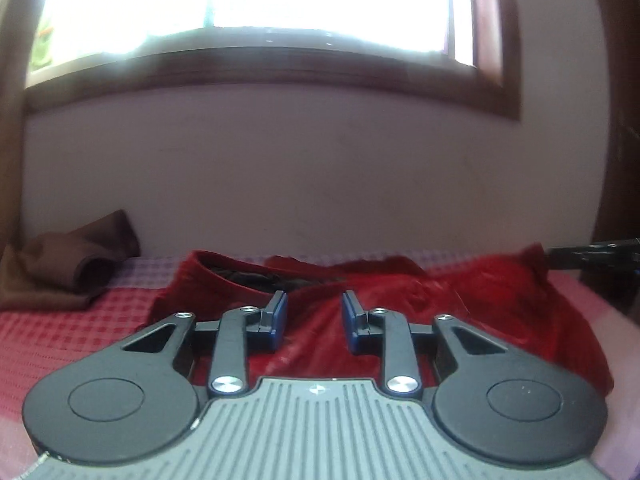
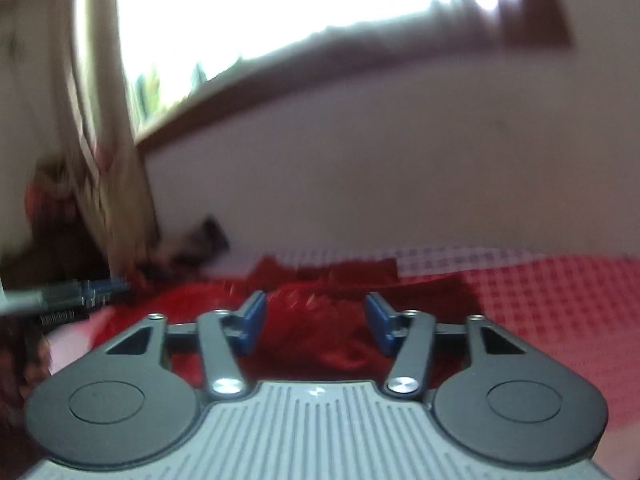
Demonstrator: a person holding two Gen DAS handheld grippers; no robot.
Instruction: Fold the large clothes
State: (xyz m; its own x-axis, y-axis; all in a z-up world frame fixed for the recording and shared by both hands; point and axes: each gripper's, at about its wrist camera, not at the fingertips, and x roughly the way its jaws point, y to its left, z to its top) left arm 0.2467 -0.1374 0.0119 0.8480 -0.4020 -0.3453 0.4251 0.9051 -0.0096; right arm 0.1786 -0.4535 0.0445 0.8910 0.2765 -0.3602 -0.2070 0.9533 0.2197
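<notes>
A crumpled dark red garment (image 1: 400, 292) lies across the bed, its collar opening with dark lining at the far left. My left gripper (image 1: 314, 322) is open and empty, low over the garment's near part. In the right wrist view the same red garment (image 2: 320, 320) lies under my right gripper (image 2: 316, 320), which is open and empty. That view is blurred. The other gripper's tip shows at the right edge of the left wrist view (image 1: 592, 258) and at the left edge of the right wrist view (image 2: 80, 296).
The bed has a red and white checked cover (image 1: 60, 332) (image 2: 560, 320). A brown folded cloth (image 1: 68, 268) lies at the far left by the wall. A pale wall (image 1: 320, 180) with a bright window (image 1: 248, 0) stands behind the bed. A curtain (image 2: 104, 160) hangs at left.
</notes>
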